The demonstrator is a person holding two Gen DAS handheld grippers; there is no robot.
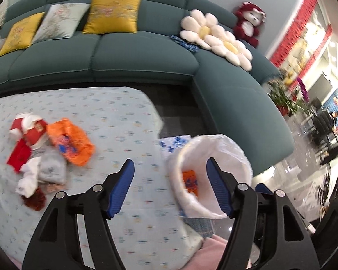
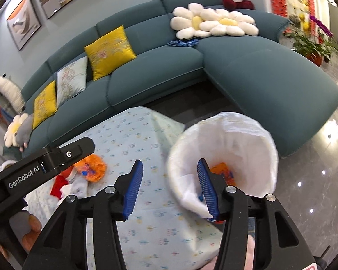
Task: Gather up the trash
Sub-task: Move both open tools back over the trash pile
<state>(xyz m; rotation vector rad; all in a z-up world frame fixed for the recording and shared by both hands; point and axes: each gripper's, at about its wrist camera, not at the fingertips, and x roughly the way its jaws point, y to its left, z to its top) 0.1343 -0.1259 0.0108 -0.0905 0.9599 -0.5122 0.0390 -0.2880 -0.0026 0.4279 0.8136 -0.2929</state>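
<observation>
- On your far left, the trash pile (image 1: 37, 155) of red, white and grey scraps lies on the patterned tablecloth (image 1: 115, 121), well left of your left gripper (image 1: 170, 187).
- An orange bag (image 1: 71, 141) touches that pile's right edge.
- Your left gripper's fingers are spread, nothing between them but cloth.
- The white-lined bin (image 2: 227, 155) sits past the table's right edge, an orange wrapper (image 2: 223, 171) inside.
- Your right gripper (image 2: 170, 185) is released too, its right finger (image 2: 206, 186) overlapping the bin's mouth.
</observation>
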